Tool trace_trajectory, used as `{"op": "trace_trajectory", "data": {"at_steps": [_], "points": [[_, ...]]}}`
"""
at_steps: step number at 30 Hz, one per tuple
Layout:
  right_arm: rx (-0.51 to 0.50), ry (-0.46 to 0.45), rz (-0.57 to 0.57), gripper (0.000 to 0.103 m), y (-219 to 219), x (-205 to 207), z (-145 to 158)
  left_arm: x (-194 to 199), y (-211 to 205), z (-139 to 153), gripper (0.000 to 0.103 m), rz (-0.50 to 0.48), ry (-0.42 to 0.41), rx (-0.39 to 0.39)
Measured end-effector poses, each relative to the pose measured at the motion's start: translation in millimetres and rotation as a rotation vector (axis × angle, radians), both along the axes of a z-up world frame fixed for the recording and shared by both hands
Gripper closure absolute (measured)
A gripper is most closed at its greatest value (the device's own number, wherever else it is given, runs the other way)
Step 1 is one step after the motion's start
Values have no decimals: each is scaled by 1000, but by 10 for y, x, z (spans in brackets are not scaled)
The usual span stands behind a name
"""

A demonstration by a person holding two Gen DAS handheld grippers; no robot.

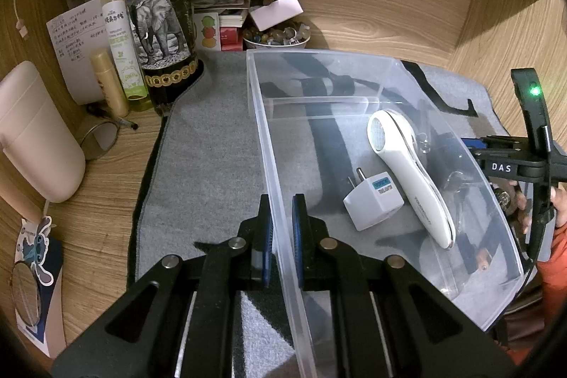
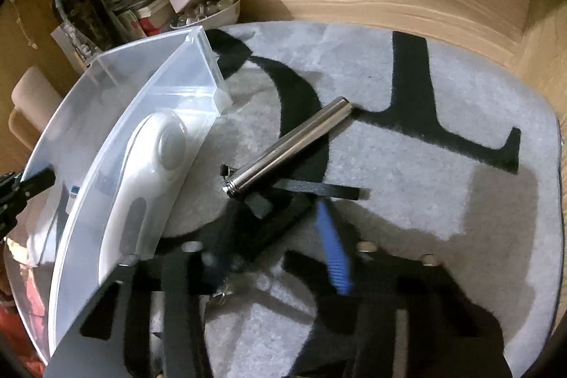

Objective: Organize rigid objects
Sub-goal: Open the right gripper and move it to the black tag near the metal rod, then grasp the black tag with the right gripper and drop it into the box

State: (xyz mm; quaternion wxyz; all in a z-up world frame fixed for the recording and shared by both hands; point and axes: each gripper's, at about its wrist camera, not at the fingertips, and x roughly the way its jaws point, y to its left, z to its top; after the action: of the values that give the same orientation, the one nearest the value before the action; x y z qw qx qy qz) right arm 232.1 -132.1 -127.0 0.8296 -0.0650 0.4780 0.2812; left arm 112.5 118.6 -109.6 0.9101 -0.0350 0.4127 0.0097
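A clear plastic bin (image 1: 269, 144) stands on a grey mat (image 1: 205, 165). Inside lie a white handheld device (image 1: 407, 172) and a white plug adapter (image 1: 372, 201). My left gripper (image 1: 282, 229) is shut on the bin's left wall, one pad on each side. My right gripper (image 2: 283, 225) is open over the mat just right of the bin (image 2: 152, 116). A shiny metal cylinder (image 2: 287, 147) lies on the mat at its fingertips, with a black strip (image 2: 319, 190) beside it. The white device (image 2: 149, 172) shows through the bin wall. The right gripper also shows in the left wrist view (image 1: 503, 162).
A dark elephant-label bottle (image 1: 159, 20), a green spray bottle (image 1: 120, 34), a tan tube (image 1: 108, 80) and a pink container (image 1: 35, 133) stand at the left. Papers, boxes and a bowl of small stones (image 1: 276, 36) crowd the back. Wooden walls enclose the desk.
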Motion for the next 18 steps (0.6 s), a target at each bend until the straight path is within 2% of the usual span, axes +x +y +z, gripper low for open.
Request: {"op": "trace_trajectory", "data": {"at_steps": [8, 18], "points": [[5, -64, -19, 69, -89, -70, 143, 4, 0, -1, 93, 0, 0, 0], [26, -195, -12, 69, -58, -237, 542, 2, 1, -2, 93, 0, 0, 0]]}}
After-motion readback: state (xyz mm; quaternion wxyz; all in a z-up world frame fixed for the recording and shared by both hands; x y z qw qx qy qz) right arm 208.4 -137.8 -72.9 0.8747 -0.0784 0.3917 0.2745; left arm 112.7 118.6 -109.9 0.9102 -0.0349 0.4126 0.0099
